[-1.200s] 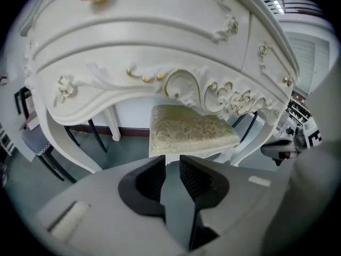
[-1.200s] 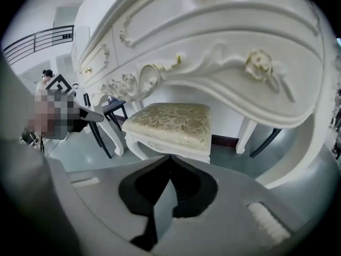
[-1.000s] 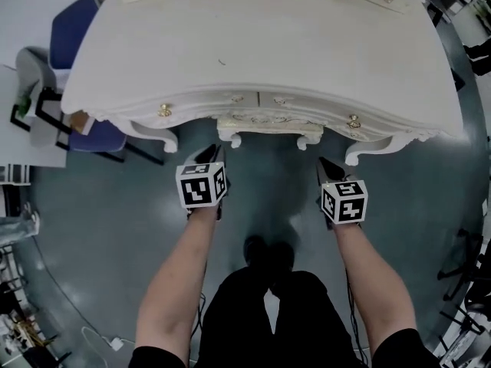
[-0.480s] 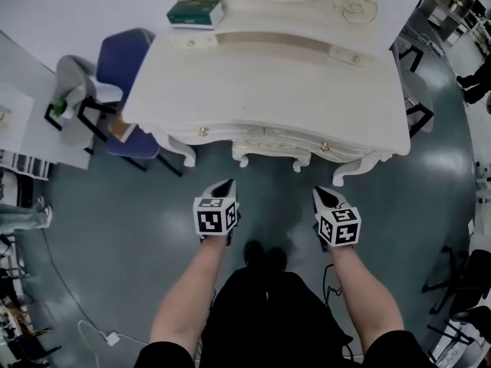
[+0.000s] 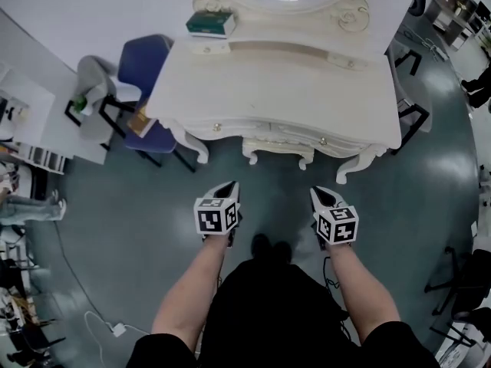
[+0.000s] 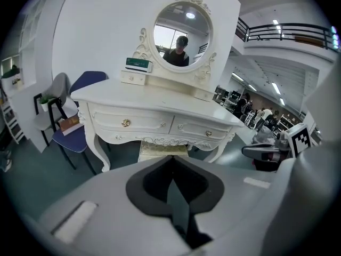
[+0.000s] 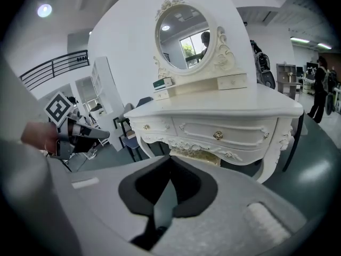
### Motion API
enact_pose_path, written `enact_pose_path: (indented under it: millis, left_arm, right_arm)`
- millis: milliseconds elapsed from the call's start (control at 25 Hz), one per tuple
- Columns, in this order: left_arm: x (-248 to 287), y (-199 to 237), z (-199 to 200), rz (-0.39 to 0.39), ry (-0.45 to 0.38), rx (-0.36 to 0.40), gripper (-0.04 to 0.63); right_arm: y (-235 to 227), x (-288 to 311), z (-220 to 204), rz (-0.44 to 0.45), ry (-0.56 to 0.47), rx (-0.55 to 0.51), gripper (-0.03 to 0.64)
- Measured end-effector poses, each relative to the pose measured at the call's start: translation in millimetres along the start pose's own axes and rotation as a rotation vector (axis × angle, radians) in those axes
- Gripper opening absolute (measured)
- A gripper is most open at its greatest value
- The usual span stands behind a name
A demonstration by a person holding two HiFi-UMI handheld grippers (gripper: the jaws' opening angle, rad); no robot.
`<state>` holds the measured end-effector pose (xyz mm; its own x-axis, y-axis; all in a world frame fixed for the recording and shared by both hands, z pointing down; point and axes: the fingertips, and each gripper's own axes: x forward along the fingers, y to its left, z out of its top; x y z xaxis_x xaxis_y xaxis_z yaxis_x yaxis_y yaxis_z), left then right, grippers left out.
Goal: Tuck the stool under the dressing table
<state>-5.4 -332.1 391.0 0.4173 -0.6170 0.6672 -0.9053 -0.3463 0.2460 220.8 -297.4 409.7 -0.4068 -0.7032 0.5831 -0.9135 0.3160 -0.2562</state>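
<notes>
left gripper (image 5: 225, 185) and right gripper (image 5: 322, 195) were shut, empty | stool (image 6: 162, 149) sat under table (image 5: 276, 90) | risk: if it stuck out, feet might trip

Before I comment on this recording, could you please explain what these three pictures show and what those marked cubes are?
No robot here: a person holds a two-jaw gripper in each hand; the marked cubes are part of them. The top-down picture comes from a head camera, showing the left gripper and right gripper before a white dressing table. The other two come from cameras on the grippers, looking along their jaws. Both are shut and hold nothing. The stool sits under the table. A green box lies on its rear shelf, beside the mirror.
</notes>
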Motion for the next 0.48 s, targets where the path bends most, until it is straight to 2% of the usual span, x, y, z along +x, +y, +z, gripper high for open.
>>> enact_pose_path:
  millis: [280,480]
  left_arm:
    - [-50,-6,5,0.014,-0.001,0.046,0.017]
    - [-67,1,11,0.037,-0.033,0.039,0.017]
  right_arm:
    - [13,-23,9,0.024,-0.046,0.046,0.003]
    - [12,-40,13,0.023,-0.06,0.042,0.003]
